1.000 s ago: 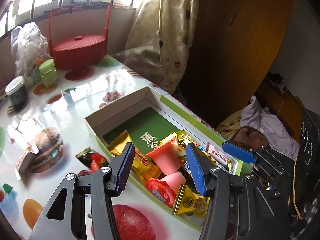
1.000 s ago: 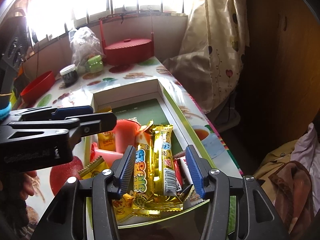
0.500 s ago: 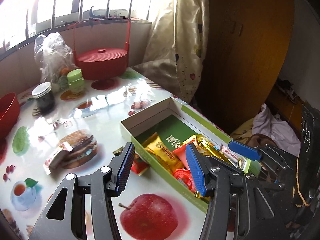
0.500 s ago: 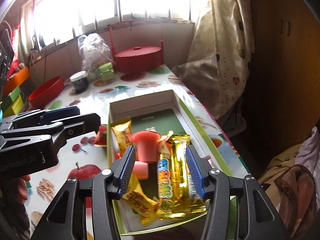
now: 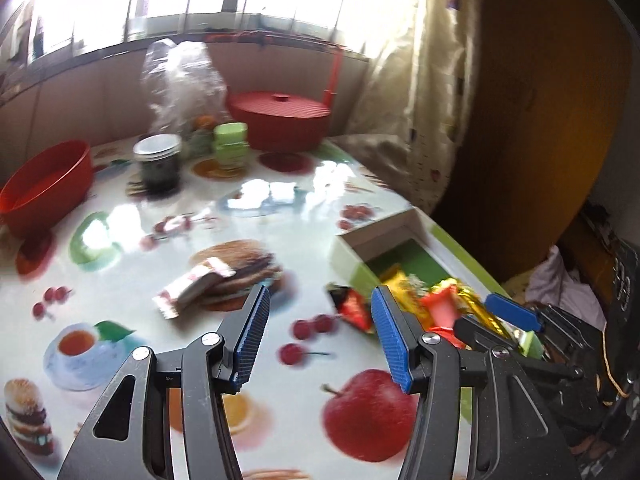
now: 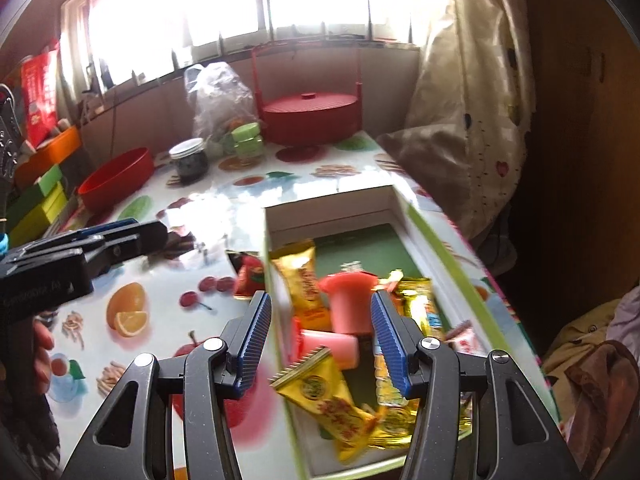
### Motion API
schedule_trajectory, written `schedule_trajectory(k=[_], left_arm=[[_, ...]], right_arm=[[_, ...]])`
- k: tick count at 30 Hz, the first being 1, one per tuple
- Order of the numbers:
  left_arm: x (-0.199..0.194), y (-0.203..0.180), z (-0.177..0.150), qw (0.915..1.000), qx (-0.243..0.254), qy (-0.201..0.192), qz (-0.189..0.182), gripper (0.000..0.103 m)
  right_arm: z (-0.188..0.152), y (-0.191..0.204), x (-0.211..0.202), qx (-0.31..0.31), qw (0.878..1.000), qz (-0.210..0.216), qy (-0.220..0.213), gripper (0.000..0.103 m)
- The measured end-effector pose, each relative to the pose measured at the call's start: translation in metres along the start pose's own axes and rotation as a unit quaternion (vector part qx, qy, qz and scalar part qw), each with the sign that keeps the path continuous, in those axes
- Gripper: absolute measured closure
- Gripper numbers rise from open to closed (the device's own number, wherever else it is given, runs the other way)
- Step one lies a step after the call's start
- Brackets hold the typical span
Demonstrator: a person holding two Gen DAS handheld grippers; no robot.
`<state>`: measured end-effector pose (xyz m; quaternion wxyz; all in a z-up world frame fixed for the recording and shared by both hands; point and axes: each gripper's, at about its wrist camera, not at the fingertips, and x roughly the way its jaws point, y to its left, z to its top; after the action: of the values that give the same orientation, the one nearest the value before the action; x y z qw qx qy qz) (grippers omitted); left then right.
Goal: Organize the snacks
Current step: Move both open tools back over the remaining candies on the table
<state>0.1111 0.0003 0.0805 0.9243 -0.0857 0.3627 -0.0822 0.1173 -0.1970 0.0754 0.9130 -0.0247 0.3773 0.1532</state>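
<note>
Both hand-held grippers, left (image 5: 318, 338) and right (image 6: 320, 338), are open and empty, because two snacks (image 5: 192, 286) on the tabletop (image 5: 280, 216) probably must go into the box (image 6: 448, 256).

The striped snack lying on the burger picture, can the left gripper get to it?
Probably yes. The left gripper is open and empty, and the striped snack lies flat on the table just ahead and to its left. Nothing stands between them, and nothing rests on the snack.

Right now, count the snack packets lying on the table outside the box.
2: a red packet against the box's left wall, a pale wrapped bar on the burger print. Others may be hidden.
</note>
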Motion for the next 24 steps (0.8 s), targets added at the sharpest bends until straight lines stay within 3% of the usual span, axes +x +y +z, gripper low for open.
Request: schedule_trajectory(k=[10,18,24], left_arm=[[0.001,0.044,-0.012,0.9987,-0.040,0.009,0.029,0.049],[0.005,0.067,-0.019,0.9972,-0.063,0.019,0.034,0.049],[0.009,0.083,-0.022,0.9960,-0.077,0.026,0.039,0.049]], right_arm=[[0.008,0.042,0.023,-0.058,0.998,0.033,0.017,0.051],[0.016,0.078,0.053,-0.143,0.989,0.021,0.038,0.052],[0.018,0.095,0.077,-0.171,0.983,0.024,0.056,0.061]])
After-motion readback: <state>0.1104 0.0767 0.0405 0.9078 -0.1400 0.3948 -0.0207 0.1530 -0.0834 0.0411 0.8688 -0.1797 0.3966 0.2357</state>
